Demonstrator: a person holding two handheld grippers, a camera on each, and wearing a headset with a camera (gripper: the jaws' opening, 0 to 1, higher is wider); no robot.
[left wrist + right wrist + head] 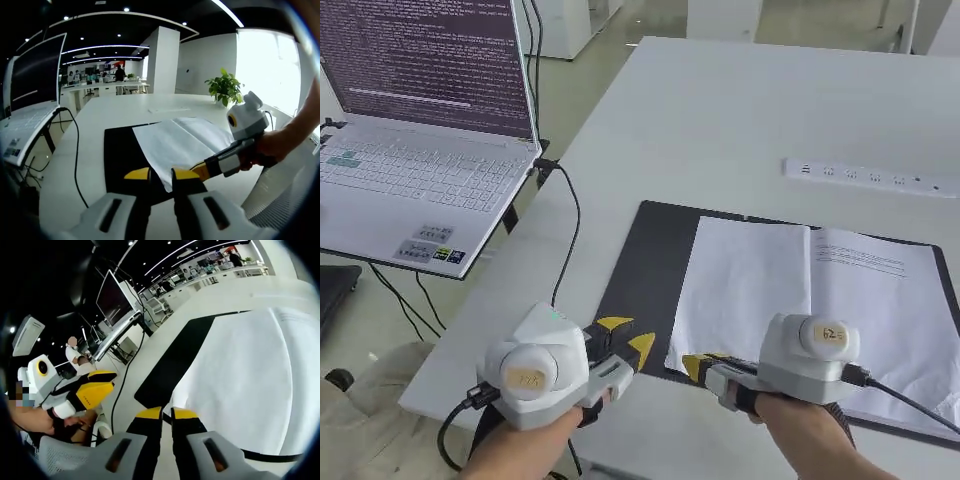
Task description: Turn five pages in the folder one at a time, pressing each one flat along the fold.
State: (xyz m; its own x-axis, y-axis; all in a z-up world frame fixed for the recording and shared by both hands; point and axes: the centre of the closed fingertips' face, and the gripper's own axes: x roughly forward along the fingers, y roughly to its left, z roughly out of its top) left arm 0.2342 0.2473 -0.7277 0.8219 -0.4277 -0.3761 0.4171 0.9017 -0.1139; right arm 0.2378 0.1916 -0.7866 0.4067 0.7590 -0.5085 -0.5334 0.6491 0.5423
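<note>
White table holds an open black folder of white pages; left claw slightly spread beside it, right claw pressed together at a page corner.

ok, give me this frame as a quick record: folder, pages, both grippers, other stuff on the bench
folder: open, black, on the white table
left page: blank white sheet
right page: white sheet, printed lines near its top
left gripper: left of the folder, jaws slightly apart, holding nothing
right gripper: tips at left page's near-left corner, jaws nearly together; grip on page unclear
other: laptop left of the table, power strip beyond the folder
</note>
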